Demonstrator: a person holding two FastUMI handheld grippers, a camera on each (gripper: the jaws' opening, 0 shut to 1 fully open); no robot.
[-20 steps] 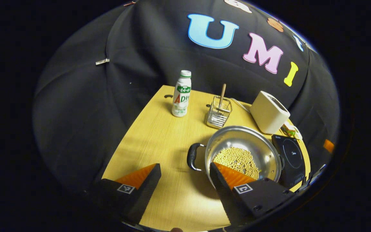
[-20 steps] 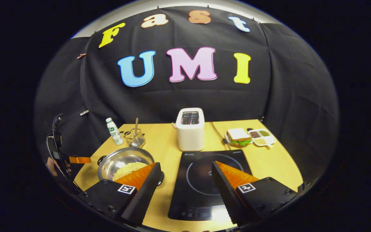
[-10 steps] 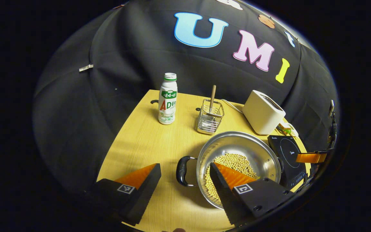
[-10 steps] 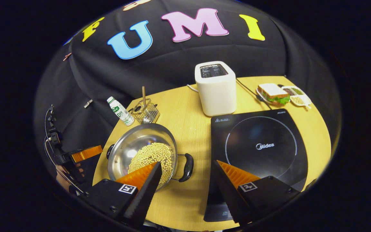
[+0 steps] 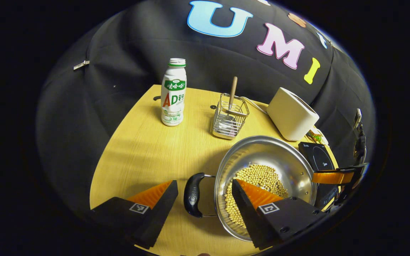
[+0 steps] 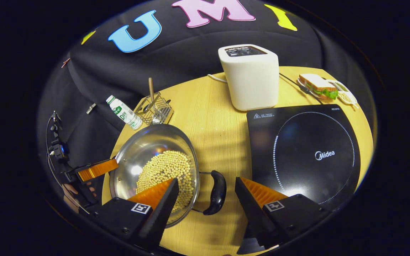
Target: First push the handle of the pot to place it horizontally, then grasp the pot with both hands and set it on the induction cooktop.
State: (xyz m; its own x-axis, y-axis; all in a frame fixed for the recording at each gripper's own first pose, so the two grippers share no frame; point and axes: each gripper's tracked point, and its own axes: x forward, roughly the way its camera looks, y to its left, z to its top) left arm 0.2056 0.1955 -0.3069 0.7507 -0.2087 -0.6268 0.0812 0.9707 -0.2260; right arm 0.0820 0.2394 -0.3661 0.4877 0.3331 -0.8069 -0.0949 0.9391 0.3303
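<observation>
Sitting on the wooden table (image 5: 144, 149), left of the induction cooktop (image 6: 308, 149), is the pot (image 6: 144, 156): shiny steel bowl shape, soybeans (image 6: 166, 169) heaped in the bottom. A strip of bare tabletop lies between pot and cooktop in the right gripper view.

Left gripper (image 5: 205, 193) spread wide, fingers either side of the pot's black left handle (image 5: 192, 195), not touching it; its right finger overlaps the rim and beans. Right gripper (image 6: 206, 192) also wide, straddling the black right handle (image 6: 217, 192); no contact visible. Both handles are curved black grips on wire loops.

Room: open table to the left of the pot, up to the table edge. Behind the pot, close to its far rim: wire basket (image 5: 229, 116) with a wooden-handled utensil standing in it. Milk bottle (image 5: 173, 93) upright near the back-left edge. White toaster (image 6: 250, 76), boxy with rounded corners, just behind the cooktop. Sandwich plate (image 6: 319, 87) at back right.

Hidden: cooktop's near edge and controls sit behind the right gripper's finger. Pot's near rim is covered by fingers in both views. In the left gripper view the cooktop is mostly behind the pot.
</observation>
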